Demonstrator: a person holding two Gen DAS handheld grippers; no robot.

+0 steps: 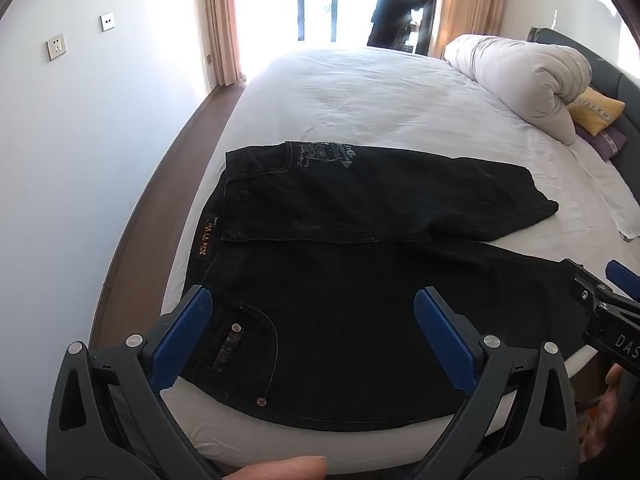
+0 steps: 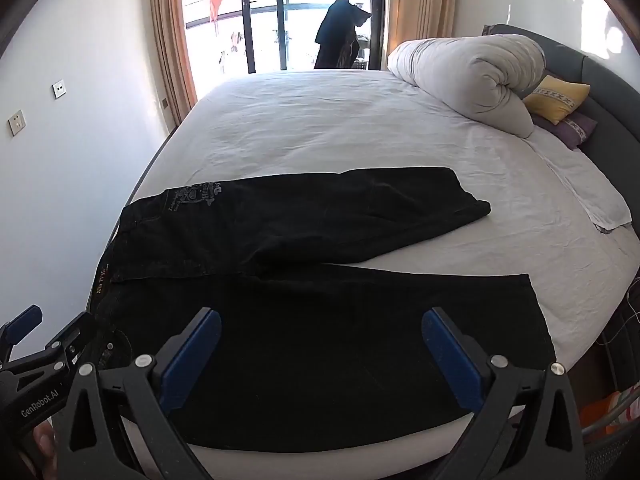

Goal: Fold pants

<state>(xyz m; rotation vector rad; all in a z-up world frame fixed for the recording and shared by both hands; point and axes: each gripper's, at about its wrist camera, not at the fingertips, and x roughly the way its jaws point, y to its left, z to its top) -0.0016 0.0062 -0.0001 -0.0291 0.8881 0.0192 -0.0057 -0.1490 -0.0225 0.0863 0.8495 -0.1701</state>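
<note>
Black jeans [image 1: 340, 264] lie spread flat on the white bed, waistband to the left, both legs running right. The far leg angles away with printed lettering near its pocket. My left gripper [image 1: 314, 300] is open and hovers over the near hip pocket and waist end. My right gripper [image 2: 320, 320] is open and hovers over the near leg of the jeans [image 2: 320, 280], close to the hem end. Each gripper shows at the edge of the other's view: the right one [image 1: 600, 296] and the left one [image 2: 48, 336]. Neither holds cloth.
The white bed [image 2: 360, 128] reaches far beyond the jeans. A rolled duvet [image 2: 476, 76], a yellow pillow [image 2: 558, 96] and a purple pillow lie by the dark headboard at the right. A wall and floor strip run along the left. Balcony doors are behind.
</note>
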